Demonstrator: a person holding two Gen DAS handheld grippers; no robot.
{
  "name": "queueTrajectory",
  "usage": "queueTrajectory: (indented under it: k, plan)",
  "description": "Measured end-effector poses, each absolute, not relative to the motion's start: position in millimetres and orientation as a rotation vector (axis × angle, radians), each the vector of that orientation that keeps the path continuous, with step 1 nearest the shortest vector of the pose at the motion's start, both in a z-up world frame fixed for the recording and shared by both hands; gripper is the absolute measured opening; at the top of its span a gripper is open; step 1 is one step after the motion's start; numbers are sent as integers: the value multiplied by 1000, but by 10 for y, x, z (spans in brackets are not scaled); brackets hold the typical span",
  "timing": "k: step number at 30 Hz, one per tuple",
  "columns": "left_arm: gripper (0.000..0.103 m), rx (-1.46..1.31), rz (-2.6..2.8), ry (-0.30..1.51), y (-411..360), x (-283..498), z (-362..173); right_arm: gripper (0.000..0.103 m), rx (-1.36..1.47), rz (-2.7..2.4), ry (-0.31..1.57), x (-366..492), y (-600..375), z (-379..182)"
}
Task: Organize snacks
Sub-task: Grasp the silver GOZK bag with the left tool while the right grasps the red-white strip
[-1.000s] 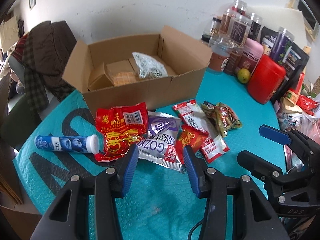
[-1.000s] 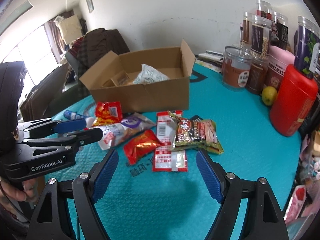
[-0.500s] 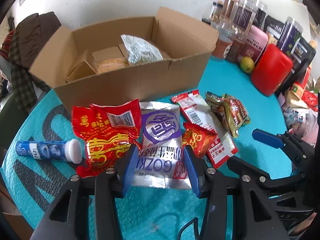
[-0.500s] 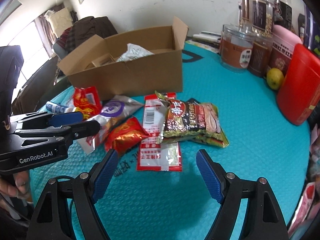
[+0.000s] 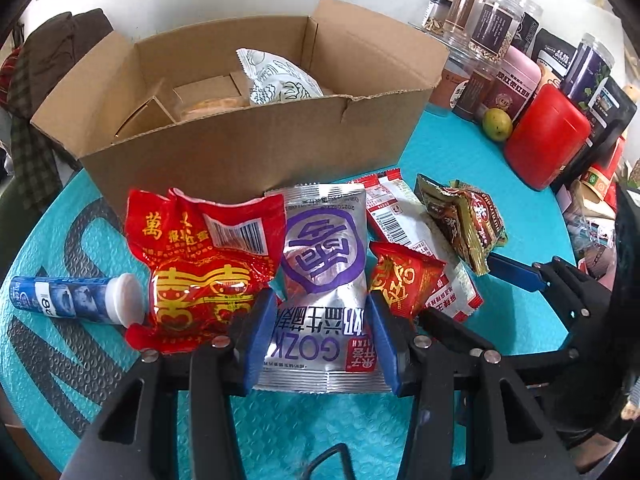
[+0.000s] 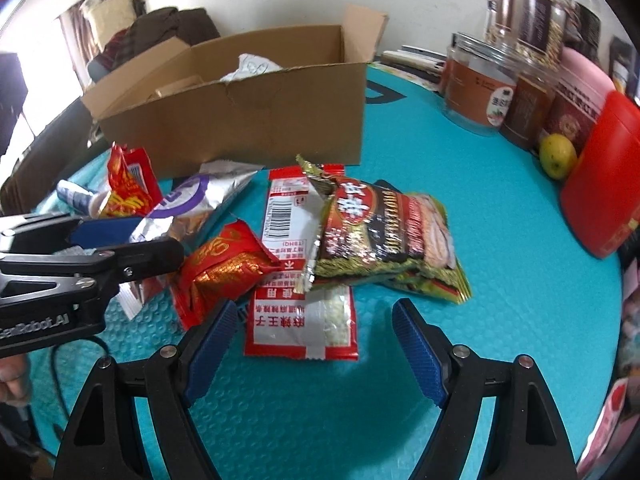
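Observation:
Several snack packets lie on the teal mat in front of an open cardboard box (image 5: 240,152) (image 6: 240,120). My left gripper (image 5: 320,332) (image 6: 140,240) is open, low over the silver and purple packet (image 5: 324,264) (image 6: 188,204), whose near end lies between its blue pads. A big red packet (image 5: 200,264) lies to its left and a small red one (image 5: 404,276) (image 6: 224,268) to its right. My right gripper (image 6: 316,348) (image 5: 480,300) stands open around the near end of the long red and white packet (image 6: 300,320) (image 5: 400,220). A brown and green packet (image 6: 384,236) (image 5: 464,224) overlaps that one.
A blue tube (image 5: 60,296) lies at the left of the mat. A white bag (image 5: 280,76) and small cartons sit in the box. Jars (image 6: 476,80), a red canister (image 5: 544,136) (image 6: 600,184) and a yellow-green fruit (image 5: 496,124) crowd the right side.
Both grippers have sunk toward the snacks. The left one now straddles the silver packet's near end; the right one has closed in on the red and white packet. Jaw widths are unchanged.

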State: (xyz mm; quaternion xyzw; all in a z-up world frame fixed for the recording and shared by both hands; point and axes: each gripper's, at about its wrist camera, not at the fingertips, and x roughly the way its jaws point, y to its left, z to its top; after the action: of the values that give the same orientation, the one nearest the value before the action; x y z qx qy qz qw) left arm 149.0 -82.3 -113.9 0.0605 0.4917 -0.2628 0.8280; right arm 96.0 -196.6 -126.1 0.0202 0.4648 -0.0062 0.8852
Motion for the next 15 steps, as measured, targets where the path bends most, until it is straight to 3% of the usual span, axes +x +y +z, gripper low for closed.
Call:
queueTrajectory:
  k: [5,8,15]
  plan:
    - [46,108,-574,1031,-816,1525,-1165,76,8,-25,971,986,-1939,-1332]
    - [46,112,-581,1026,-797,1517,-1166,59,6,-20,961,964,-1935,-1318]
    - [45,124,-582,1025,-732,1417,-1154,57,3,-15,975,836,-1908,-1305]
